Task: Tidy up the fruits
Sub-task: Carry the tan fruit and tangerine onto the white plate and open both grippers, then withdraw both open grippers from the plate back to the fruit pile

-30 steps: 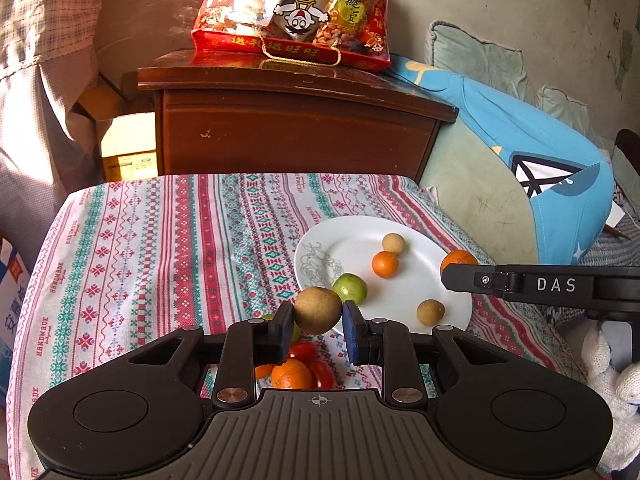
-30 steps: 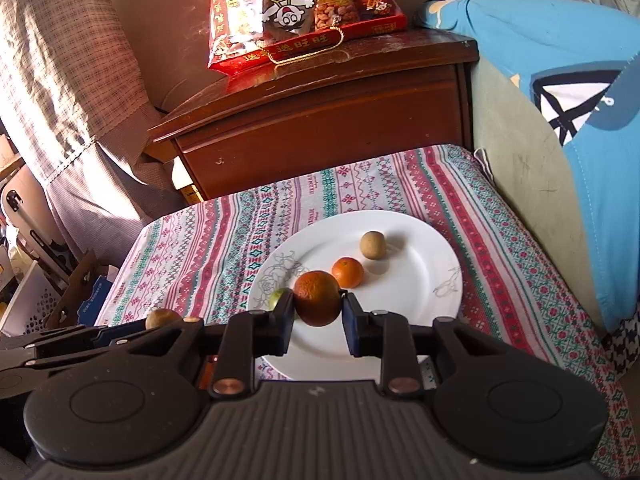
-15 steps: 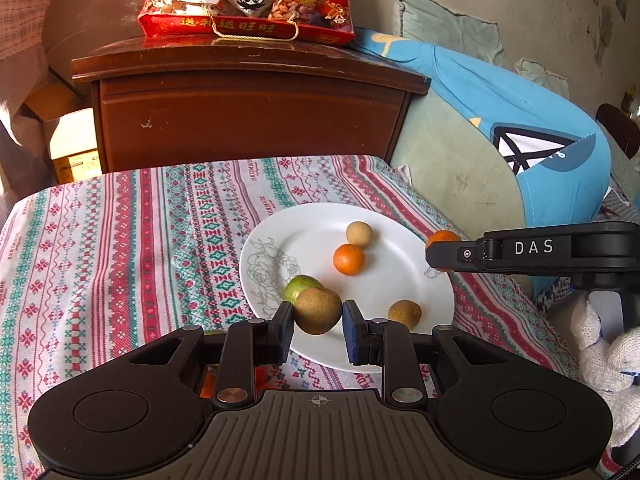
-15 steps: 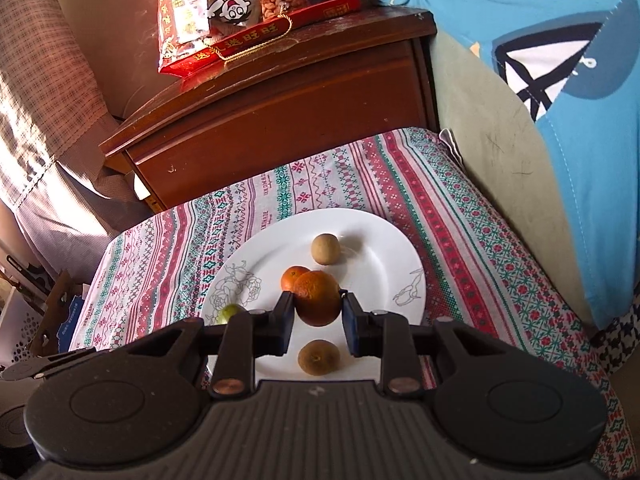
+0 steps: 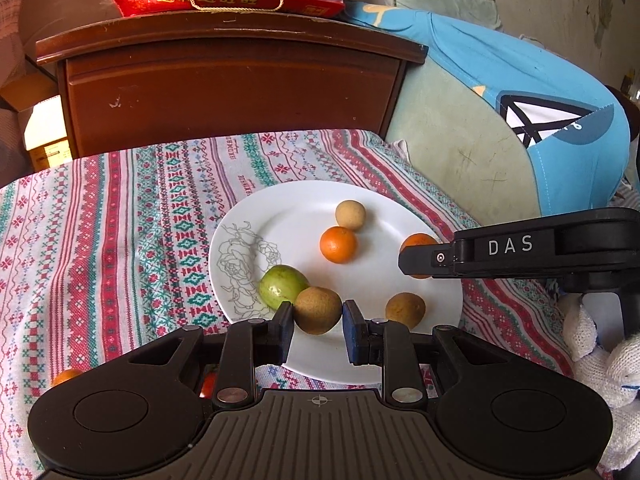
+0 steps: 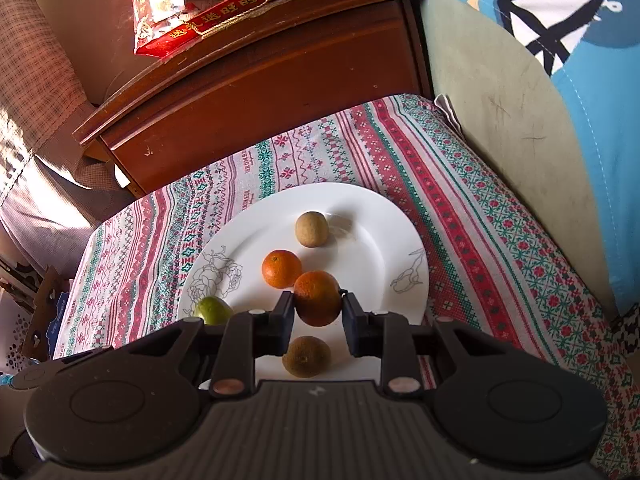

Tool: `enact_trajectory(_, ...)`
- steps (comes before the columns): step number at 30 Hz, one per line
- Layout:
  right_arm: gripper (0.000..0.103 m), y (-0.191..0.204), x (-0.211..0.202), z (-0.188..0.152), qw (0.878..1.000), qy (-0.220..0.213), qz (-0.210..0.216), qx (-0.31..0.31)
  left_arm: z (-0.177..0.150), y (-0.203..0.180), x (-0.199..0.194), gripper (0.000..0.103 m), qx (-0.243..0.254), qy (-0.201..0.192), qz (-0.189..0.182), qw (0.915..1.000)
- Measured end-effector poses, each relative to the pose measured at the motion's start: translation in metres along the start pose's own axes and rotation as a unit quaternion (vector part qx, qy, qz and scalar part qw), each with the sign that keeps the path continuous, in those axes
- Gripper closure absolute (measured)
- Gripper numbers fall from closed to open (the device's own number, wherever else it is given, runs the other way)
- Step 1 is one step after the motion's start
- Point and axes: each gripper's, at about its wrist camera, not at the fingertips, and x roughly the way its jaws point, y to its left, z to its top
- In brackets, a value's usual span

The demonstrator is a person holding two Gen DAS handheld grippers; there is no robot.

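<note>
Left tongs (image 5: 319, 316) alone show gloved hand (image 5: 600, 364).

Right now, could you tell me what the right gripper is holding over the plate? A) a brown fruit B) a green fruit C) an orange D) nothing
C: the right gripper is shut on an orange above the plate, while the green fruit lies on the plate.
</note>
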Motion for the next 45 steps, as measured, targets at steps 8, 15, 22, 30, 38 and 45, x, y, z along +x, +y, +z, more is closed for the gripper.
enact_trajectory(8,0.074,-0.003,0.004,0.005,1.0,-0.011,0.004,0.015,0.005,-0.007,0.008,0.077,0.014,-0.007,-0.006,0.9999)
enact_trajectory(15,0.074,-0.002,-0.007,0.012,0.999,-0.03,0.013,0.029,0.014,-0.004,-0.006,0.073,0.007,-0.012,0.006,0.9999)
enact_trajectory(22,0.073,0.006,-0.02,0.008,0.998,-0.041,0.026,0.034,0.02,0.01,-0.032,0.071,-0.007,-0.015,0.027,0.9995)
enact_trajectory(30,0.073,0.021,-0.032,-0.004,0.998,-0.042,0.039,0.02,0.014,0.034,-0.059,0.071,-0.036,-0.008,0.052,0.998)
enact_trajectory(38,0.073,0.035,-0.035,-0.025,0.998,-0.03,0.054,0.016,0.005,0.058,-0.081,0.071,-0.07,-0.014,0.076,0.9945)
enact_trajectory(45,0.073,0.046,-0.042,-0.043,0.997,-0.024,0.068,-0.001,-0.006,0.073,-0.094,0.071,-0.092,-0.014,0.092,0.9915)
